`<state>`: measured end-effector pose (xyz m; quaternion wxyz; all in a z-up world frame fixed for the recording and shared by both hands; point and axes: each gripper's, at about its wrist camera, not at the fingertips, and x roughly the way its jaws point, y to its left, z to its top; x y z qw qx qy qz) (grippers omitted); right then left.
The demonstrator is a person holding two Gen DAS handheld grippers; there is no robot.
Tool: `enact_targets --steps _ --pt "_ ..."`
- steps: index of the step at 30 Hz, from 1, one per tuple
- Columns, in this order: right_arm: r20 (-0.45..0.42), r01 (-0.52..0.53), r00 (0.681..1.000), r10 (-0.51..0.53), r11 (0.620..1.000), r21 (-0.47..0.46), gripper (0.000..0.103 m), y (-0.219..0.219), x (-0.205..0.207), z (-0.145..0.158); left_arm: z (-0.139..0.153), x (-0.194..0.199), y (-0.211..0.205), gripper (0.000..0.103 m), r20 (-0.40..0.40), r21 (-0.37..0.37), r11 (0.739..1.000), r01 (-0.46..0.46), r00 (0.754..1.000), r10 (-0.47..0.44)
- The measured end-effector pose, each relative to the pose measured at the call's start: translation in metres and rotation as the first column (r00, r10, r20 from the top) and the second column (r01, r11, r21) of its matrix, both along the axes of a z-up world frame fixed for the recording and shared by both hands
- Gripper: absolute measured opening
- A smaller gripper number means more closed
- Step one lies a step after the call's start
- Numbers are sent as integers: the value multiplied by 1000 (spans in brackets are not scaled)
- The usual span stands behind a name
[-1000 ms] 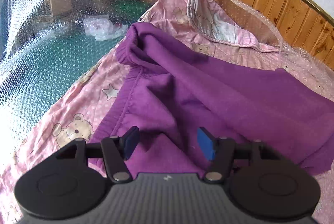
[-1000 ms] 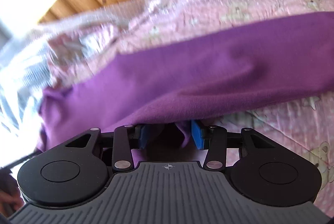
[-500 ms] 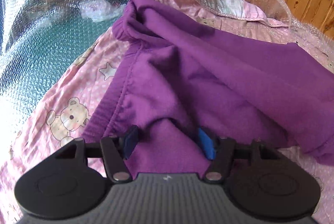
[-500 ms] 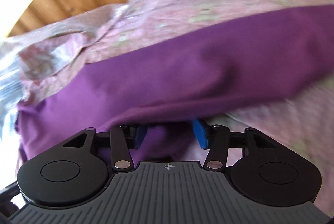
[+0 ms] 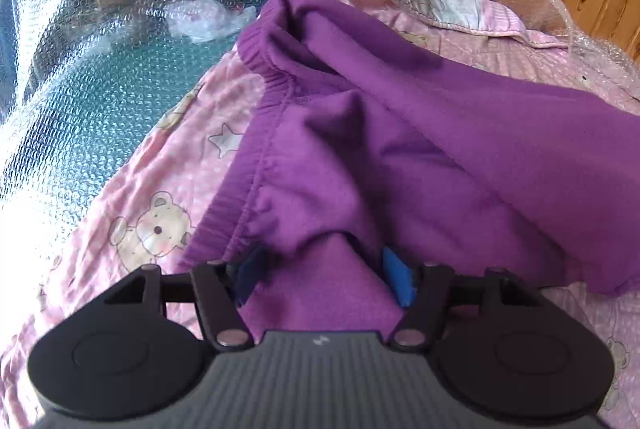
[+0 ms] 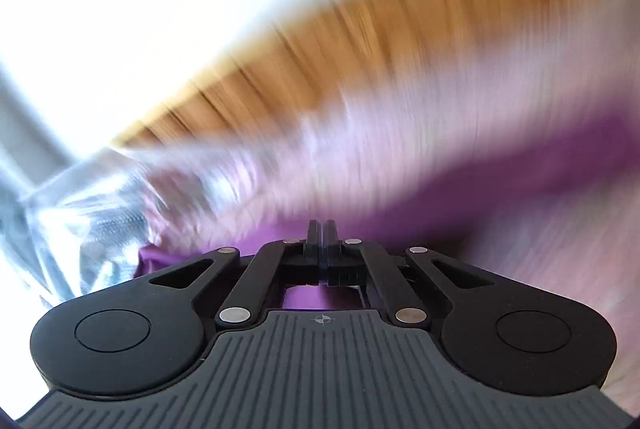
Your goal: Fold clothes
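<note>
The left gripper (image 5: 322,275) stands wide around a bunch of the purple fleece garment (image 5: 400,133); the right gripper (image 6: 321,235) is clamped empty (view blurred), so the fold may sag on the pink bear-print sheet (image 5: 148,197).

No words, numbers or brand names can be read. Only small moulded marks are seen: a lightning-bolt sign on the left gripper (image 5: 325,271) and a crosshair sign on the right gripper (image 6: 321,229).

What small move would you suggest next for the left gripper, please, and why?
Probably close it: the left gripper stands open with a fold of the purple garment bunched between its jaws, while the right gripper is already shut, apparently empty.
</note>
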<state>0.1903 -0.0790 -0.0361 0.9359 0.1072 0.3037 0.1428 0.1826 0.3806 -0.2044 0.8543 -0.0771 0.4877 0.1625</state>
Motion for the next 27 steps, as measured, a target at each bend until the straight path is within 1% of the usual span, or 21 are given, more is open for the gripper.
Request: enact_targets --steps 1,2,4,5,6,7,8,9,10,11,12,14,15,16,18,19,20,21,24,26,27 --pt "96 13 995 -1 991 -132 0 -3 -27 37 0 -1 1 64 1 -9 1000 0 1000 0" --pt "130 27 991 0 977 -211 0 -10 -43 58 1 -3 1 64 2 -18 1000 0 1000 0" --pt "9 26 1000 -25 978 -209 0 -35 -45 49 2 -4 -4 63 14 -37 999 7 1000 -7" --pt "-65 24 997 -37 981 -194 2 -47 -42 37 5 -4 -8 63 26 -50 999 13 1000 -12" --pt "-166 25 985 -47 992 -127 9 -58 -35 8 8 -5 -12 63 39 -62 998 20 999 -18" --pt "-275 44 960 -45 999 -10 10 -71 -27 -24 15 -6 -23 63 59 -48 998 39 998 -36" --pt "-370 86 928 -38 990 114 11 -83 -22 -56 24 -8 -36 63 83 -11 997 70 994 -69" --pt "-434 163 900 -45 958 238 23 -93 -20 -88 34 -9 -50 64 105 27 994 102 989 -104" --pt "-469 246 881 -67 911 331 34 -101 -19 -114 43 -12 -68 65 125 70 986 153 979 -161" --pt "-487 319 868 -99 863 392 48 -109 -18 -134 52 -15 -87 65 141 114 973 203 966 -218" --pt "-495 384 857 -143 818 429 50 -116 -16 -150 57 -19 -106 67 156 150 953 262 946 -285" --pt "-517 496 827 -222 720 484 54 -131 -8 -178 65 -24 -148 72 181 203 901 384 889 -420" --pt "-527 533 811 -254 691 488 57 -139 2 -187 63 -21 -168 75 182 222 871 439 859 -479" --pt "-534 561 798 -280 669 488 57 -145 12 -195 61 -19 -189 76 181 242 837 491 824 -536" --pt "-534 573 792 -296 663 482 58 -154 35 -205 57 -13 -229 77 176 281 759 588 745 -643" --pt "-530 572 793 -300 667 479 58 -157 46 -208 50 -7 -247 77 169 303 722 622 710 -684" --pt "-526 571 794 -304 669 475 62 -162 57 -211 42 -2 -264 77 155 320 687 653 679 -718" --pt "-524 574 793 -311 671 469 65 -168 68 -213 35 4 -276 77 137 331 659 676 656 -742" --pt "-513 583 790 -337 671 458 65 -182 99 -218 8 19 -308 77 66 370 573 731 595 -801" --pt "-518 585 785 -339 680 442 63 -189 116 -221 -7 32 -319 75 17 385 539 749 578 -816" --pt "-516 570 793 -324 695 438 60 -191 125 -221 -17 36 -319 64 0 381 527 760 570 -822"
